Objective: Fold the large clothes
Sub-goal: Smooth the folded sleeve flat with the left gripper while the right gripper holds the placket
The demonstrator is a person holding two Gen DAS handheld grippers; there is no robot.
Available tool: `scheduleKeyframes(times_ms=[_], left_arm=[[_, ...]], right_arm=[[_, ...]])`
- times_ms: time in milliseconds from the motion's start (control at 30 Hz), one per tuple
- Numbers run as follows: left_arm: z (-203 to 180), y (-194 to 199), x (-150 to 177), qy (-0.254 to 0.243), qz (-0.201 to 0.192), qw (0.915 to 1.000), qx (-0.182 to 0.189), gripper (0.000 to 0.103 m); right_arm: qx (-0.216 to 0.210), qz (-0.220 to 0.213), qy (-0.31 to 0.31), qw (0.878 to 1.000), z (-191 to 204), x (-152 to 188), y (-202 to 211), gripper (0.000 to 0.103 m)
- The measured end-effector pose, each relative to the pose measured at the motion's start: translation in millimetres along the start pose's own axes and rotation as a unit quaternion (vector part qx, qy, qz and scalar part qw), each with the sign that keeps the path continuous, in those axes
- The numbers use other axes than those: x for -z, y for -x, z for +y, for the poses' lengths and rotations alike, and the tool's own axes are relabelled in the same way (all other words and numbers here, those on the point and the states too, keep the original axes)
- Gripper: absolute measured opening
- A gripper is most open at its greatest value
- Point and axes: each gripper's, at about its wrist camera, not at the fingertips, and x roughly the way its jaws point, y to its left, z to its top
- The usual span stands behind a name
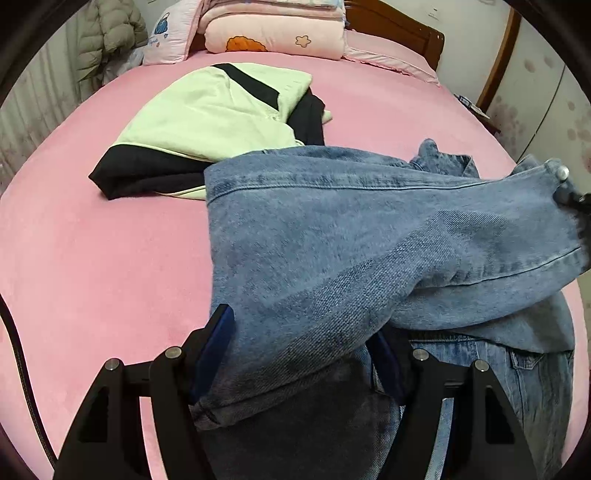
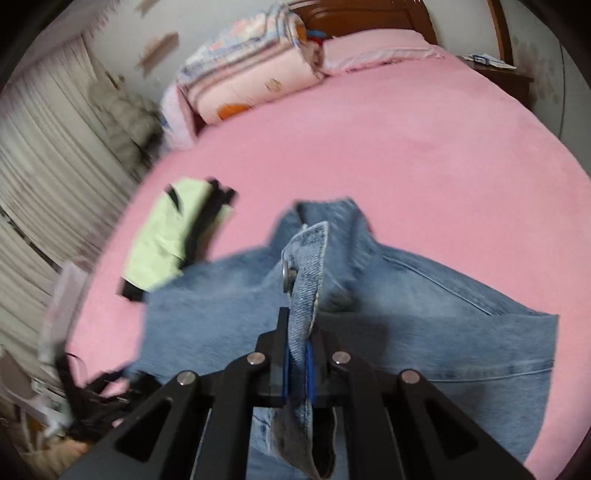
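A blue denim jacket (image 1: 332, 229) lies on the pink bed (image 1: 110, 258). One sleeve stretches from my left gripper (image 1: 303, 332) across to the right. My left gripper's jaws stand wide apart with the sleeve's upper end draped between them. My right gripper (image 2: 297, 332) is shut on the sleeve cuff (image 2: 306, 258) beside its metal button. The right gripper's tip shows at the right edge of the left wrist view (image 1: 572, 195), holding the cuff above the jacket's body (image 2: 424, 314).
A folded pale green and black garment (image 1: 207, 125) lies on the bed beyond the jacket, also in the right wrist view (image 2: 173, 236). Folded pink quilts (image 1: 277, 33) and pillows sit by the wooden headboard (image 1: 399, 26). A nightstand (image 2: 498, 74) stands at the far right.
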Motion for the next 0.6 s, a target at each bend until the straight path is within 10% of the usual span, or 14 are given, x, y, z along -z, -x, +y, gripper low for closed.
scheduleKeyframes(times_ms=[133, 400, 600], left_arm=[[7.5, -4.5, -4.8, 0.011, 0.008, 0.9997, 0.019, 0.071], [-1.6, -24.0, 2.2, -0.042, 0.067, 0.9967, 0.021, 0.073], [17.4, -12.3, -13.3, -0.032, 0.115, 0.9889, 0.088, 0.073]], right_arm=[[-0.03, -0.01, 0.0, 0.999, 15.9, -17.7, 17.5, 0.006], [0.106, 0.09, 0.046, 0.989, -15.8, 7.4, -55.7, 0.009], [0.146, 0.138, 0.017, 0.979, -45.5, 38.4, -80.6, 0.03]])
